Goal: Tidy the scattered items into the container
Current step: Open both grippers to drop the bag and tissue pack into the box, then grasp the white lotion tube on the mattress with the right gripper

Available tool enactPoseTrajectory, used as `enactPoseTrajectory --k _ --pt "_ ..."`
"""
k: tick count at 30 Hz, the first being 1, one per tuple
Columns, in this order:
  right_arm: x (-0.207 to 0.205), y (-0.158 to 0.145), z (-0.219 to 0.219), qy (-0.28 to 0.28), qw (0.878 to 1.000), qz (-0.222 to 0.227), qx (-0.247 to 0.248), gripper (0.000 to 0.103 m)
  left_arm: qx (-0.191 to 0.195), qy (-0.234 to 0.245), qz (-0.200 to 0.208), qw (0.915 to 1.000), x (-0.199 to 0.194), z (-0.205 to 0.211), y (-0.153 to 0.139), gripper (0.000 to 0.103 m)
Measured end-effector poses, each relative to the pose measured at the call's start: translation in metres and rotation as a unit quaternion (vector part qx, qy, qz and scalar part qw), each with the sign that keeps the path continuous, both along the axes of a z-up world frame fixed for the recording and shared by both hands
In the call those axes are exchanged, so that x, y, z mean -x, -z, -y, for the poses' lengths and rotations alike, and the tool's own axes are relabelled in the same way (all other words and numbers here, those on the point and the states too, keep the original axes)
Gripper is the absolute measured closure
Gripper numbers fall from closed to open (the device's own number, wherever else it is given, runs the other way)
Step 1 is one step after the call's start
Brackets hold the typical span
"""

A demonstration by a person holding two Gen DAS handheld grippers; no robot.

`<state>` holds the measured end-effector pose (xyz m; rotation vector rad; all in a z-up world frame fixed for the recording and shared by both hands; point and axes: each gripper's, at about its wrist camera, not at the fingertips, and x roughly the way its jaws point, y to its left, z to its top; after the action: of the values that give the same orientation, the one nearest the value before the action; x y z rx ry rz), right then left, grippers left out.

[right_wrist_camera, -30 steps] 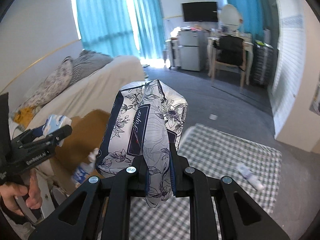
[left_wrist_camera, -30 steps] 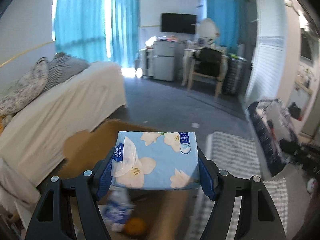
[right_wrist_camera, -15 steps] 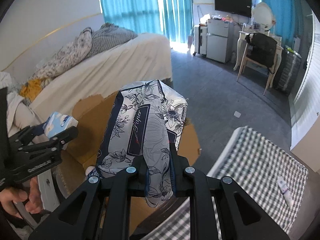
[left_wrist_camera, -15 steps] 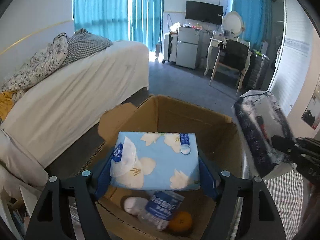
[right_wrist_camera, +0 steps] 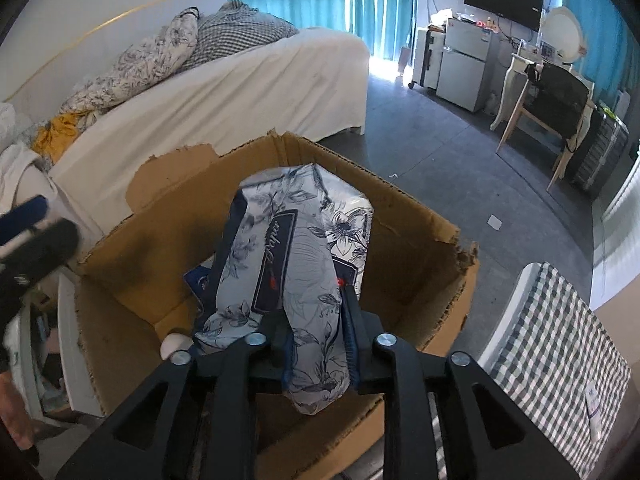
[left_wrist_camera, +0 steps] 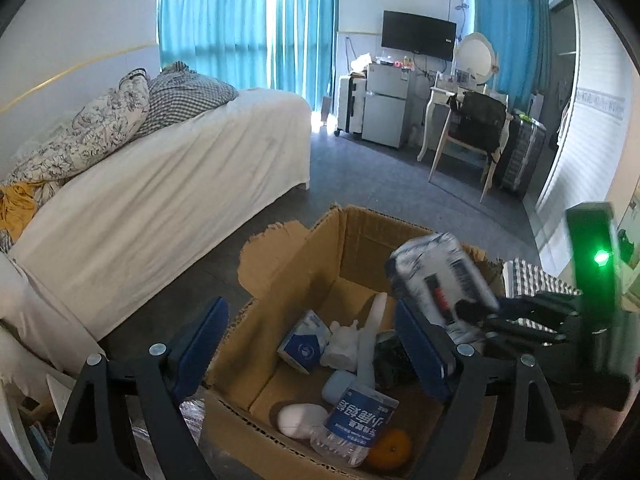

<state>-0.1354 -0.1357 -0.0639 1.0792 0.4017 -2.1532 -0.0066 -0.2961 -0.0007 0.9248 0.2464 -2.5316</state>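
Note:
An open cardboard box point(left_wrist_camera: 352, 236) point(right_wrist_camera: 404, 248) sits on the floor by the bed. My left gripper point(left_wrist_camera: 312, 344) hovers over its near side, open, its jaws still opening with nothing between them. Beneath it lie a small blue pack point(left_wrist_camera: 306, 340), a water bottle point(left_wrist_camera: 356, 428), an orange point(left_wrist_camera: 390, 446) and a white oval thing point(left_wrist_camera: 302, 420). My right gripper point(right_wrist_camera: 316, 340) hangs over the box with a grey-and-navy floral tissue pack point(right_wrist_camera: 288, 276) point(left_wrist_camera: 436, 276) still pinched between its pads, and its jaws are opening. The left gripper point(right_wrist_camera: 36, 228) shows blurred at the right wrist view's left edge.
A white bed point(left_wrist_camera: 160, 184) runs along the left of the box. A checked mat point(right_wrist_camera: 560, 340) lies on the right, with a small tube point(right_wrist_camera: 592, 404) on it. A chair point(left_wrist_camera: 476, 128), a desk and a small fridge stand at the far wall beyond grey floor.
The left gripper let go of the blue flowered tissue pack and its jaws spread wide. Both grippers moved over the box. The right one sank toward it with the floral pack.

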Motion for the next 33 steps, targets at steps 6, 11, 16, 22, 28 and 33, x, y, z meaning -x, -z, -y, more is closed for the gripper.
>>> enactPoseTrajectory --k 6,11,16,22,28,33 --pt "-0.006 -0.007 -0.003 0.003 1.0 -0.021 0.013 0.021 -0.001 0.006 -0.006 1.0 0.001 -0.003 -0.008 0.016" --pt "-0.011 -0.027 -0.019 0.019 0.998 -0.05 0.034 0.02 -0.005 0.018 -0.014 0.9997 0.003 -0.015 -0.017 0.016" --pt "-0.012 -0.046 -0.089 0.066 0.993 -0.087 0.047 0.02 -0.016 0.046 -0.03 0.9984 0.01 -0.046 -0.029 0.016" --pt "0.012 -0.023 -0.213 0.145 0.985 -0.095 -0.024 0.02 -0.026 0.097 -0.039 0.9942 0.025 -0.106 -0.031 0.015" --pt "0.048 0.028 -0.34 0.219 0.971 -0.044 -0.085 0.02 -0.018 0.134 -0.034 0.9902 0.036 -0.161 -0.023 0.015" --pt "0.064 0.058 -0.375 0.215 0.973 -0.018 -0.085 0.022 -0.01 0.149 -0.02 0.9887 0.05 -0.189 -0.015 0.015"
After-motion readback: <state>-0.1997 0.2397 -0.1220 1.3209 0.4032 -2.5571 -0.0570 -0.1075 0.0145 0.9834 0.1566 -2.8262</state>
